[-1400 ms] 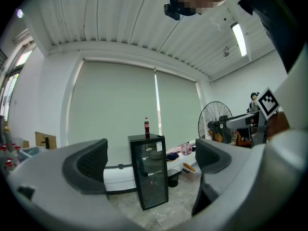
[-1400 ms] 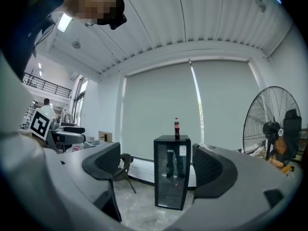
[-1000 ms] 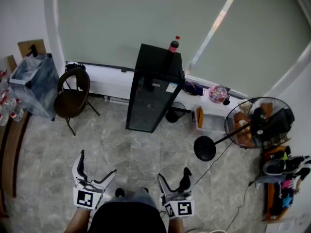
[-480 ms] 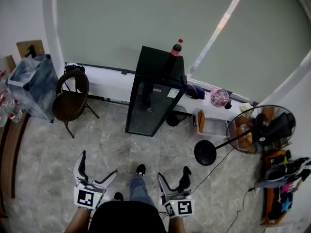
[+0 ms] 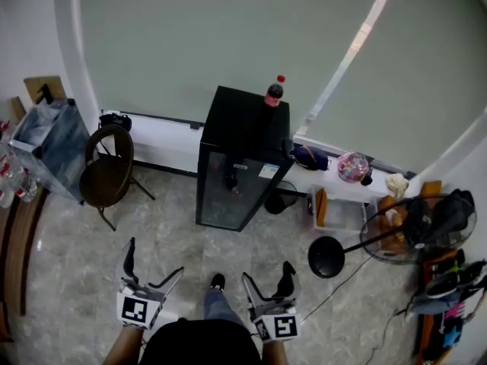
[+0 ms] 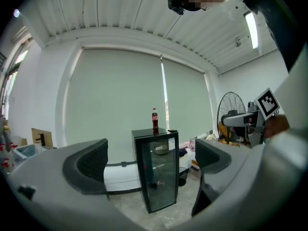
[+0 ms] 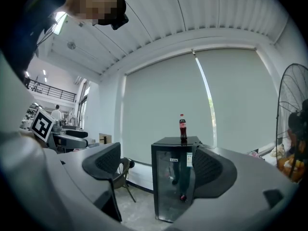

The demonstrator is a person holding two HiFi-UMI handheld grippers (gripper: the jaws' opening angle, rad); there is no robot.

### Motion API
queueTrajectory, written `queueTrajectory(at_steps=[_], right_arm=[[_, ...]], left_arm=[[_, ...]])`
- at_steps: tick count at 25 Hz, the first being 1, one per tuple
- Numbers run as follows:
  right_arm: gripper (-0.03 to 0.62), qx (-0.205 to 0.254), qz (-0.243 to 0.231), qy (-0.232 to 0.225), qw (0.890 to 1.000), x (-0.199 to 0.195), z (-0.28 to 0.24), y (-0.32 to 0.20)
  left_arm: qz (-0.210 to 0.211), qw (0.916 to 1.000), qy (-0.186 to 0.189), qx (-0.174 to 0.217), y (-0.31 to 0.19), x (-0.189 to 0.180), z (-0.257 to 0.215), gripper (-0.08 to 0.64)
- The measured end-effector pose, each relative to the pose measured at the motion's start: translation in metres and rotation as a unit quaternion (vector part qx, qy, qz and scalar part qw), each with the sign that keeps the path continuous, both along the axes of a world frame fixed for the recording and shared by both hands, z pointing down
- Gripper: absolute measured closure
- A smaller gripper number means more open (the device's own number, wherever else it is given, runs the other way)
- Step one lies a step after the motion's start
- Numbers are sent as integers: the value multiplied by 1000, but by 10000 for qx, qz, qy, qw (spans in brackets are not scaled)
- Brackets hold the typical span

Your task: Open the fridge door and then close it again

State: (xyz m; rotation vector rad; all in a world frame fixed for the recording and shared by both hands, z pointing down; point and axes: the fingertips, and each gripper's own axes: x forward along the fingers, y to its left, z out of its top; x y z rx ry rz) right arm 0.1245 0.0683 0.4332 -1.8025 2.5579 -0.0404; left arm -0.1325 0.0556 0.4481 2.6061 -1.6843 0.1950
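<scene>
A small black fridge (image 5: 236, 169) with a glass door stands on the floor against the blind-covered window, its door shut. A cola bottle (image 5: 274, 92) stands upright on its top. Both grippers are held low, well short of the fridge. My left gripper (image 5: 152, 261) is open and empty. My right gripper (image 5: 266, 274) is also open and empty. In the left gripper view the fridge (image 6: 158, 170) shows between the spread jaws of the left gripper (image 6: 151, 160). In the right gripper view the fridge (image 7: 174, 179) shows between those of the right gripper (image 7: 156, 165).
A brown chair (image 5: 106, 166) stands left of the fridge, with a bag-lined bin (image 5: 49, 147) beyond it. A standing fan (image 5: 415, 230) with a round base (image 5: 329, 255) and a trailing cable is at the right. A low white ledge (image 5: 163, 135) runs behind the fridge.
The person has stepped toward the fridge, which now sits lower in the head view. A shoe shows between the grippers. Both grippers stay open and low.
</scene>
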Motion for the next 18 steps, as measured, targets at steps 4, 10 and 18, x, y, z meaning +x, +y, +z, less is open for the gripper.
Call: queueTrajectory(at_steps=[4, 10, 18], right_arm=[[138, -63, -155, -92, 9998, 19, 1, -46], [138, -547, -410, -140, 9976, 46, 12, -104], [138, -449, -900, 40, 9949, 52, 17, -173]], left_arm=[[-117, 9998, -22, -157, -48, 23, 0, 14], [-282, 9991, -161, -278, -105, 57, 1, 15], [-583, 9965, -252, -544, -158, 67, 23, 17]])
